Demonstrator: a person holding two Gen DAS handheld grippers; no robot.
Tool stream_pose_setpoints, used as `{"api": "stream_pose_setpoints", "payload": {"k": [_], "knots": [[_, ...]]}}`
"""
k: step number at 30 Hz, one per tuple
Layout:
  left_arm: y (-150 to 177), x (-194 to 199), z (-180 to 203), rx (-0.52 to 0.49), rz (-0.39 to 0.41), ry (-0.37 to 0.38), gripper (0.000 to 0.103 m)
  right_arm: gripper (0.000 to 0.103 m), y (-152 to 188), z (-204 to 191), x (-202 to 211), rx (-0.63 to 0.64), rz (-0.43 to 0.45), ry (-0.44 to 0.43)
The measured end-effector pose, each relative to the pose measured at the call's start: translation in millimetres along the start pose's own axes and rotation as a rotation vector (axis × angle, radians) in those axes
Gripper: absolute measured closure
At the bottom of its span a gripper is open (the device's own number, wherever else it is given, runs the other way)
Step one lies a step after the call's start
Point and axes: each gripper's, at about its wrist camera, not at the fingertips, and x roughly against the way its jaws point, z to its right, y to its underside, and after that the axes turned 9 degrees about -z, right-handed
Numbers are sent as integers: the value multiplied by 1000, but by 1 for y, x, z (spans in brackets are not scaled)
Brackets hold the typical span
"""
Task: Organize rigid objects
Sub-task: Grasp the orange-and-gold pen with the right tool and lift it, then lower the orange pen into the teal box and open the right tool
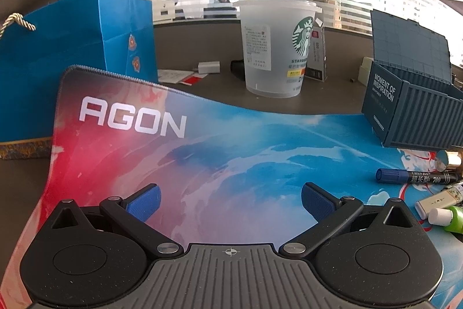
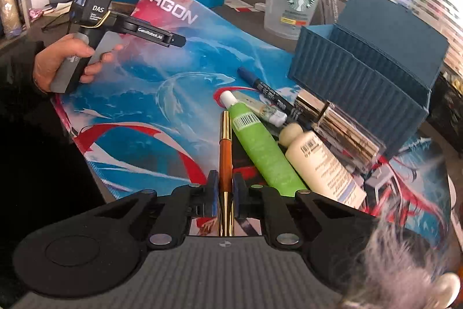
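Over smooth printed mat (image 2: 162,94), right tongs (image 2: 225,194) pinch slim pen (image 2: 225,152); left tongs (image 1: 230,200) gape.

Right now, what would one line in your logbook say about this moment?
right gripper: shut on orange pen | left gripper: open, over mat | blue container box: lid open | other items: still on mat

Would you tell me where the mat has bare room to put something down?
Free: the mouse mat between the AGON logo and the left gripper. Crowded: beside the blue container box, where marker, green tube and cream bottle lie.
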Motion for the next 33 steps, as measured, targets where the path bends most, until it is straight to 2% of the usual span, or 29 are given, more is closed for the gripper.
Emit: {"api": "stream_pose_setpoints", "payload": {"k": [3,9,17,22,27,33], "knots": [[0,-1,-1,8,-6,2,0,93,-6,1,-3,-22,17,-10],[0,-2,-1,11,-18,2,0,94,-29,14,14,-43,119,12],[-1,-5,-3,19,-40,15,0,94,-58,50,42,-14,194,139],[-2,-8,-3,25,-59,30,0,94,-79,76,50,16,202,192],[-1,-7,-2,22,-54,25,0,94,-101,96,50,68,209,196],[-1,-7,-1,18,-56,21,0,94,-131,120,29,170,145,200]]}}
